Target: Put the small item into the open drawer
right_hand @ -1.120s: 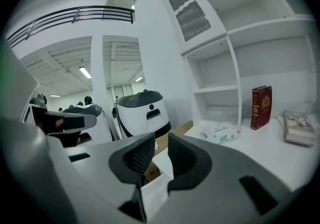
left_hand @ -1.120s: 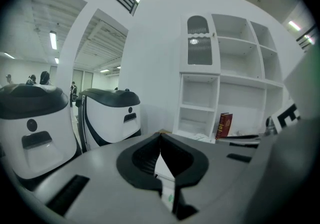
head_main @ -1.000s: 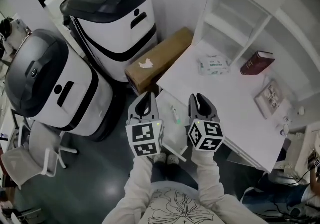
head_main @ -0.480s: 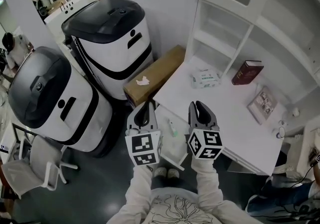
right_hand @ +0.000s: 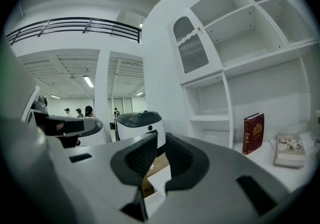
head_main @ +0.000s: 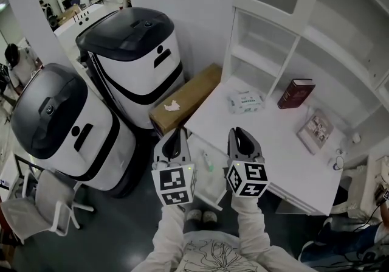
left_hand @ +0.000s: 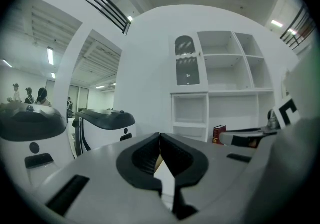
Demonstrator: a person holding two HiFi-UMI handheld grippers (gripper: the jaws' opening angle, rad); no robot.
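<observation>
Off the counter's near-left edge, the open drawer seems to hold the slim small item already. It lies lengthwise away from the person, midway between the left gripper and right gripper, both closed and empty.

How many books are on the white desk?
2: a red book standing upright by the shelves, a pale book lying flat right of it. No others visible.

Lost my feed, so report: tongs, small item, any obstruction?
Left tongs shut, empty. Right tongs closing shut, empty. Small item lies in open drawer. Nothing blocking.
</observation>
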